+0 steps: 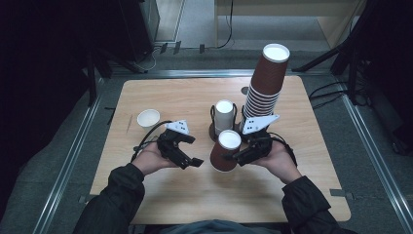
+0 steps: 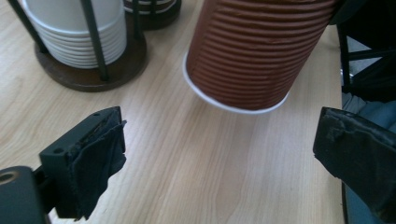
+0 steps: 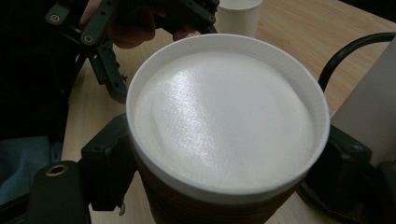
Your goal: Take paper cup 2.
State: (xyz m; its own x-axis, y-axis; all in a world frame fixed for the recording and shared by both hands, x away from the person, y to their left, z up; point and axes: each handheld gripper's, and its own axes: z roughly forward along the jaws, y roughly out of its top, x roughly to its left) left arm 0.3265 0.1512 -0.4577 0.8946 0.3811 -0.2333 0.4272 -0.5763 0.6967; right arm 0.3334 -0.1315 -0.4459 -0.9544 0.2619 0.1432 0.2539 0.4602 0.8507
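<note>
Brown cup (image 1: 225, 152): upside down, white base up, tilted; its rim hangs just clear of the worktop (image 1: 160, 97) in the left gripper view, in front of the rack.
Right gripper (image 1: 233, 157): fingers (image 3: 109, 163) pinching the brown cup at either side, just under its upturned base; the right hand (image 1: 277, 158) holds it to the right of the cup.
Left gripper (image 1: 192, 163): fingers (image 2: 88, 163) spread wide with nothing between them, pointed at the brown cup from its left, near it but apart.
Left hand (image 1: 148, 158): wrapped around the left gripper, left of the brown cup.
Rack (image 1: 215, 127): dark round base with thin black uprights, just behind the brown cup, holding a stack of white cups (image 1: 224, 116) upside down.
Brown stack (image 1: 265, 83): tall leaning tower of upturned brown cups, behind and to the right of the brown cup, beside the rack.
White cup (image 1: 148, 118): small, upright, open end up, alone on the worktop well to the left of the brown cup, behind the left gripper.
Worktop: light wood, rounded corners.
</note>
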